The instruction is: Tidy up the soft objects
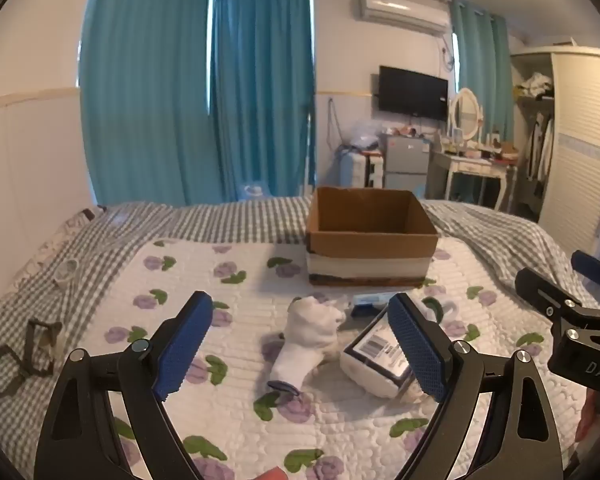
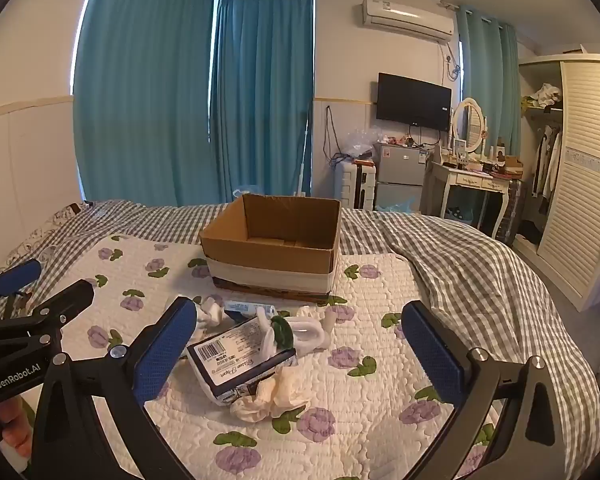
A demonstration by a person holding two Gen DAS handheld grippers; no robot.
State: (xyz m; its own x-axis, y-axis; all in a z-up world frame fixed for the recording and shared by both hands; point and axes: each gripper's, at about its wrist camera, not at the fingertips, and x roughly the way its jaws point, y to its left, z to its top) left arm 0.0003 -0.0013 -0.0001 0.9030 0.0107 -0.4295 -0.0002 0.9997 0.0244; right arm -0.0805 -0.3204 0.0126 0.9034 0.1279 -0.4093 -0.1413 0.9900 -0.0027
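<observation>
An open cardboard box (image 1: 370, 236) (image 2: 272, 248) stands on the floral quilt (image 1: 228, 400) (image 2: 340, 420), and its visible inside is bare. In front of it lie a white sock (image 1: 308, 340), a tissue pack (image 1: 380, 356) (image 2: 242, 354), a small tube (image 2: 248, 307), a cream scrunchie (image 2: 272, 398) and white and green soft items (image 2: 300, 332). My left gripper (image 1: 304, 344) is open, its fingers on either side of the sock and tissue pack. My right gripper (image 2: 300, 354) is open above the tissue pack and soft items.
A grey checked sheet (image 2: 480, 272) covers the bed around the quilt. A dark strap (image 1: 16, 356) and a small ring (image 1: 66, 270) lie at the left. Beyond the bed are teal curtains (image 1: 196, 92), a fridge (image 2: 400, 176), a dressing table (image 2: 476, 184) and a wardrobe (image 2: 580, 176).
</observation>
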